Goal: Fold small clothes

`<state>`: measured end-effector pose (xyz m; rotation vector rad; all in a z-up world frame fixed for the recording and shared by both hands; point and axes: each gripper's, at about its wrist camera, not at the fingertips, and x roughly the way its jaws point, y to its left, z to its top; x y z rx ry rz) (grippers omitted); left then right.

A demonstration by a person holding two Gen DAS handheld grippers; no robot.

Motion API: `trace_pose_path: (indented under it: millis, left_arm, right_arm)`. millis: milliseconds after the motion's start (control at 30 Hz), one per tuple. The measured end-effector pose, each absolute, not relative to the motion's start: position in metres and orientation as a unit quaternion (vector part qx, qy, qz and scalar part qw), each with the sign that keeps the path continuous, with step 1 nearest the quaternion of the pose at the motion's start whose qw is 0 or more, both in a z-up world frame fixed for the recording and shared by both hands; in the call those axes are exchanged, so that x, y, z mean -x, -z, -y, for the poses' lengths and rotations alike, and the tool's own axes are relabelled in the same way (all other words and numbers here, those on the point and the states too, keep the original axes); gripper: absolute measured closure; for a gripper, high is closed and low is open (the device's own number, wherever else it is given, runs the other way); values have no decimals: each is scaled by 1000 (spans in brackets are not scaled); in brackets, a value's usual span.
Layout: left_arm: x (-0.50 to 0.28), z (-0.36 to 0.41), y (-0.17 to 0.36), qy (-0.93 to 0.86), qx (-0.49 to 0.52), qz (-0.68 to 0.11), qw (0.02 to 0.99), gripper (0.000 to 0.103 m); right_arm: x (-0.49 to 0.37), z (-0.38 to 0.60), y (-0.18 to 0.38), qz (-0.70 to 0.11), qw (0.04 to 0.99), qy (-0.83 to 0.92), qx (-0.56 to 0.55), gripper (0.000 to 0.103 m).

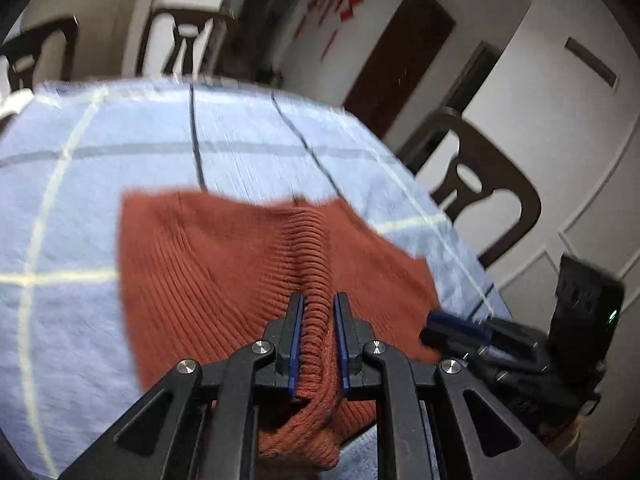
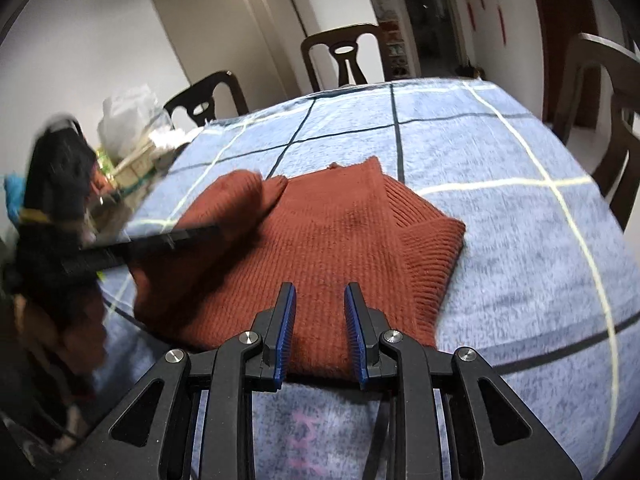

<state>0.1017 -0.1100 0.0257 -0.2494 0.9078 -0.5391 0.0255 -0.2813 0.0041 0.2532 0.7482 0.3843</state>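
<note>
Left wrist view: knit pinched, right side free

Left wrist view showed the left tool (image 1: 318, 300) clamped on a raised ridge of the rust sweater (image 1: 224, 256), which lay on the blue checked worktop (image 1: 120, 140) and ran ahead of the fingers. From the right wrist, the right tool (image 2: 320, 292) stood parted and held nothing, just at the sweater's near hem, its folded sleeve to the right. Any fold likely had to carry the pinched part across toward that side. Chairs (image 2: 344, 56) and bagged clutter (image 2: 128, 120) sat well apart

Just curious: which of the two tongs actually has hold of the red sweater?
The left tongs, pinching a ridge of sweater; the right tongs hover open above it.
</note>
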Motion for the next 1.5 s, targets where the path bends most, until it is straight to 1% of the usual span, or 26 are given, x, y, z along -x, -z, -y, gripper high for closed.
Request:
trace_pose_path:
  millis: [33,67,133,200,367,533,600,700,900,933,1000,1167,1300,1500]
  left_arm:
    - [-101,112,-23,259,119,-435,854,86]
    - [-98,112,-25,262,119,-431,855,82]
    - [-87,109,-34,280,127,-421,853,76]
    - [-78,100,-45,287,133,-405,858,73]
    - [-67,65,-56,238,123,-375,887,73]
    - [-70,38,-37,183,118,-391,894,73]
    - [-70,35,-29,179,121,-397,892,73]
    - [-67,35,-23,182,122,-402,889,73]
    - [-65,41,-19,189,110,-398,891,73]
    - [-65,40,-19,189,110,-398,891,73]
    - [-67,40,-18,190,109,-399,890,73]
    - [-68,42,-17,186,105,-401,891,73]
    - [-70,45,-23,184,100,-400,892,73]
    - [-77,66,-47,203,85,-371,902,73]
  right_arm:
    - [-26,283,-5,-361,903,-192,-134,65]
    - [-25,283,-6,-359,902,-197,-140,65]
    - [-26,282,-9,-354,897,-214,-158,65]
    - [-28,279,-14,-349,891,-233,-175,65]
    - [-44,259,-19,-358,869,-277,-199,65]
    - [-69,237,-15,-380,851,-295,-211,65]
    - [-77,231,-9,-394,845,-293,-211,65]
    - [-85,222,6,-437,832,-275,-202,65]
    - [-88,225,10,-445,823,-278,-219,65]
    - [-89,222,9,-445,823,-279,-214,65]
    - [-93,218,10,-450,819,-284,-213,74]
    - [-97,219,12,-452,811,-298,-221,89]
    - [-88,232,-5,-420,825,-310,-216,91]
    - [-79,277,-21,-384,854,-278,-215,91]
